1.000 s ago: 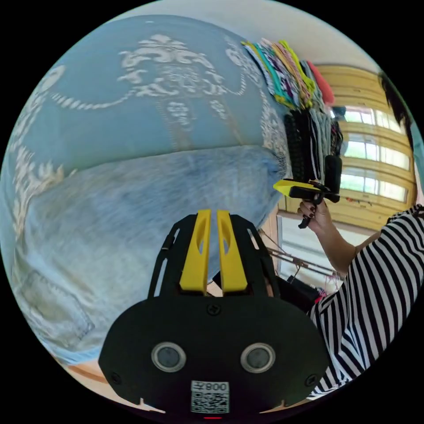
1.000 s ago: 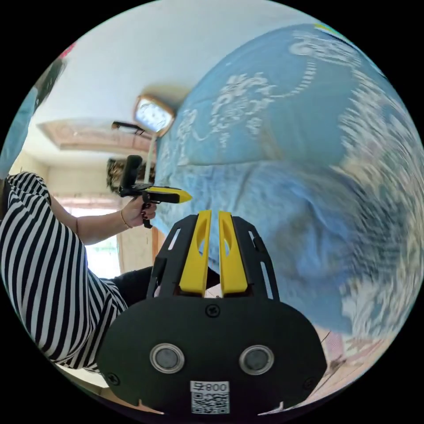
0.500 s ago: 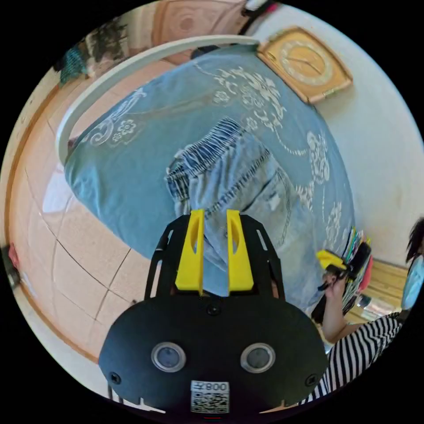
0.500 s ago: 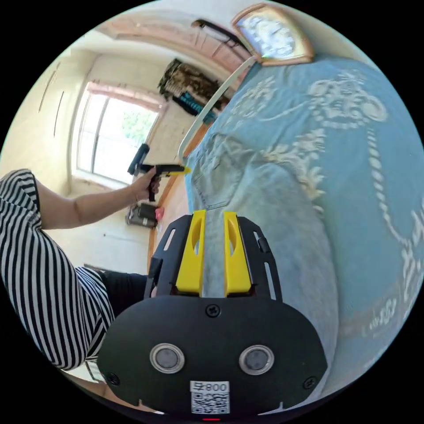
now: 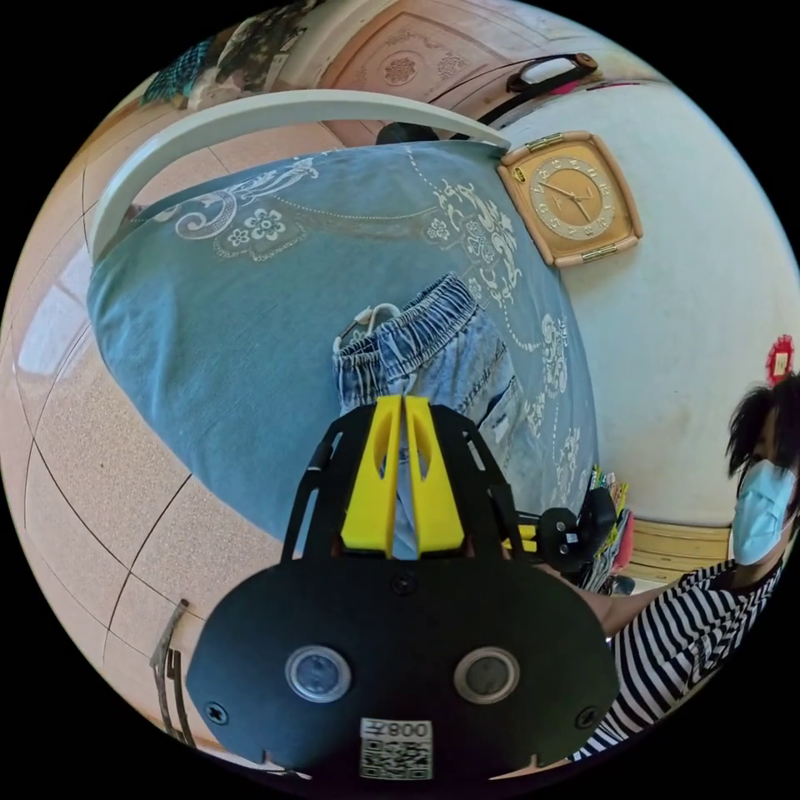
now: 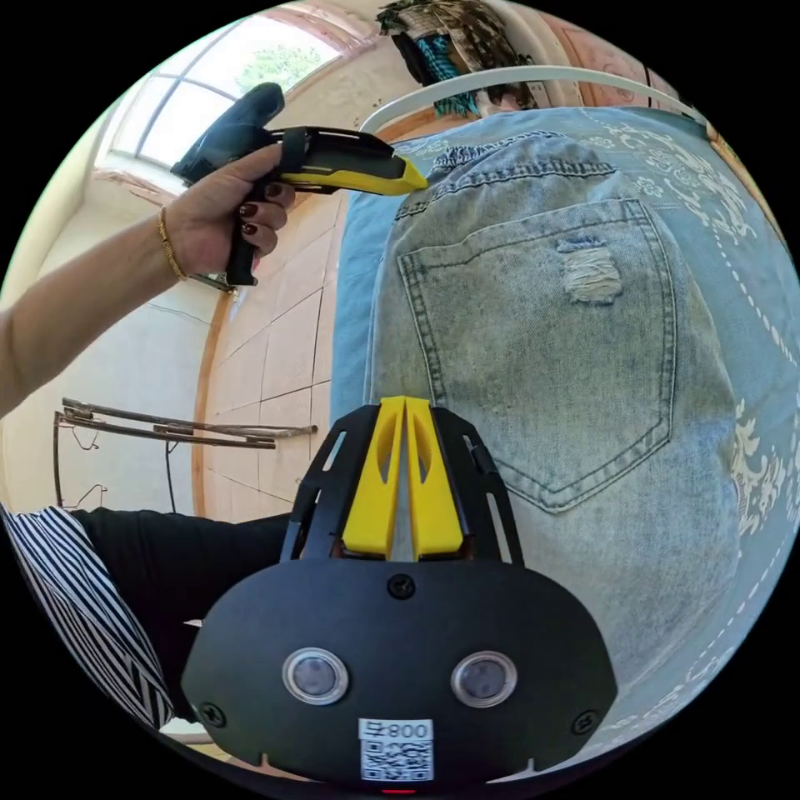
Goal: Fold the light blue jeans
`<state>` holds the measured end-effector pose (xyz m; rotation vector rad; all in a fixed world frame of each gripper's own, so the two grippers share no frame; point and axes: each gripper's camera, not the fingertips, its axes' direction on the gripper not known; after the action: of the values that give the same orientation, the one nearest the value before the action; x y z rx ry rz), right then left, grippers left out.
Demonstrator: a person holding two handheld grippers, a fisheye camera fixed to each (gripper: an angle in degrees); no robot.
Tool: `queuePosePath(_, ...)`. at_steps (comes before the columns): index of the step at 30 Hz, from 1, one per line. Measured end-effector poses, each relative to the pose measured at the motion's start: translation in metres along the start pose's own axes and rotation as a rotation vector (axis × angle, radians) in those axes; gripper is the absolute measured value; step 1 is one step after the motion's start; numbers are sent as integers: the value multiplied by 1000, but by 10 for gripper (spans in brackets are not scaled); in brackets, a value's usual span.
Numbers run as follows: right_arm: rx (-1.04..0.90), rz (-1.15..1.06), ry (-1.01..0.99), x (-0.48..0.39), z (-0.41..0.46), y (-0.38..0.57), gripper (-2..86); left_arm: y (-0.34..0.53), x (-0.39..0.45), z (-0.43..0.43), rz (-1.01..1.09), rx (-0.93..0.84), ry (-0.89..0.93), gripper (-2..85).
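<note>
The light blue, faded denim jeans [image 5: 454, 354] lie on a blue bedspread with white floral embroidery [image 5: 250, 333], directly ahead of both tools. In the left gripper view the black-and-yellow left gripper [image 5: 403, 408] has its jaws brought nearly together at the near edge of the denim, below the gathered elastic waistband; whether cloth is pinched between them is hard to tell. In the right gripper view the right gripper [image 6: 405, 410] sits likewise narrowed at the jeans' edge [image 6: 567, 333], just below a stitched back pocket with a small frayed rip (grip again unclear). The left gripper [image 6: 417, 179], held in a hand [image 6: 221, 221], touches the waistband corner there. The legs run out of sight behind the gripper bodies.
</note>
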<state>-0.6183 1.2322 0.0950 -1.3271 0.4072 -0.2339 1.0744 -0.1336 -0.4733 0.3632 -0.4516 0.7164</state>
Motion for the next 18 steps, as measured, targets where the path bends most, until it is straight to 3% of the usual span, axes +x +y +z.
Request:
queuePosePath(4,51,-43,-119,-14,-28,-7,4,-1,-25,-19,9,44,44,6)
queuePosePath(10,-14,-45,-177,-31,-22,-27,8,-13,-71,-12,-37,5,-55,4)
queuePosePath(14,126,58,-40,-20,-58,-23,45,-32,-84,-5,-13,-29,-95,3)
queuePosePath(18,42,-5,47,-35,-48,-33,92,-42,-94,-6,-39,-32,-75,4)
